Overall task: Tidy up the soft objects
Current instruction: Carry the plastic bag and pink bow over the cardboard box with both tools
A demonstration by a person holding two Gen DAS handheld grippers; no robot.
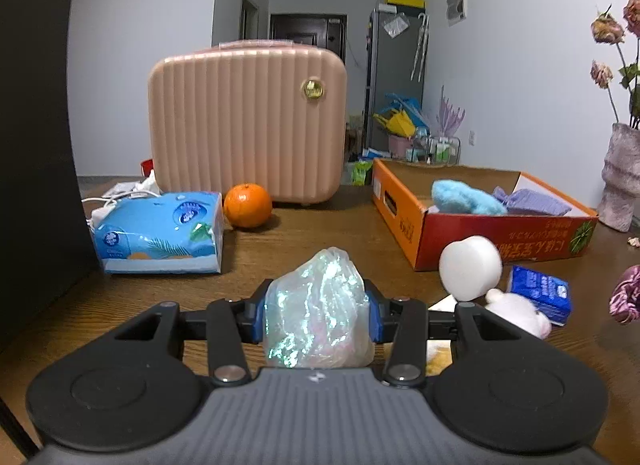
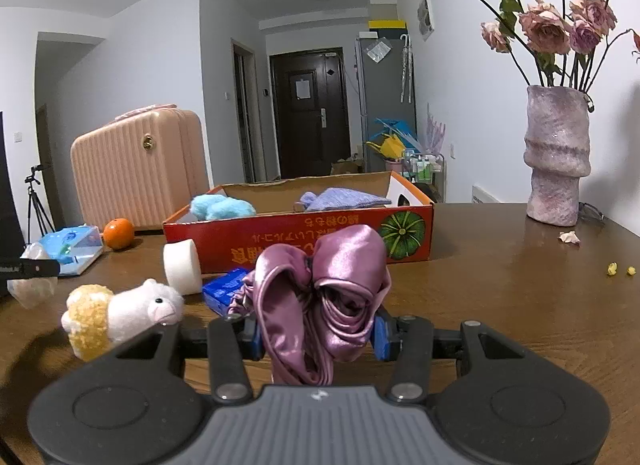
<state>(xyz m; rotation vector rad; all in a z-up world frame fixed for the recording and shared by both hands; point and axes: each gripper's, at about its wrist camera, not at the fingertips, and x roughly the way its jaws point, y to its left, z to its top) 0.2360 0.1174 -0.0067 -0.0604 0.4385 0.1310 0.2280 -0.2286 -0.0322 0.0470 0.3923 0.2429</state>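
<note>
My left gripper (image 1: pixel 316 319) is shut on an iridescent plastic pouch (image 1: pixel 316 305), held above the wooden table. My right gripper (image 2: pixel 316 335) is shut on a purple satin scrunchie (image 2: pixel 324 289). An orange cardboard box (image 2: pixel 288 235) stands ahead and holds a light blue fluffy item (image 2: pixel 222 206) and a lavender cloth (image 2: pixel 340 198); the box also shows in the left wrist view (image 1: pixel 408 233). A plush sheep (image 2: pixel 120 311), a white foam cylinder (image 2: pixel 182 267) and a blue tissue packet (image 2: pixel 224 289) lie on the table before the box.
A pink suitcase (image 1: pixel 246 121) stands at the back. An orange (image 1: pixel 247 206) and a blue tissue pack (image 1: pixel 160 231) lie to its left. A purple vase with dried roses (image 2: pixel 556 153) stands at the right. A dark panel (image 1: pixel 36 145) is at the far left.
</note>
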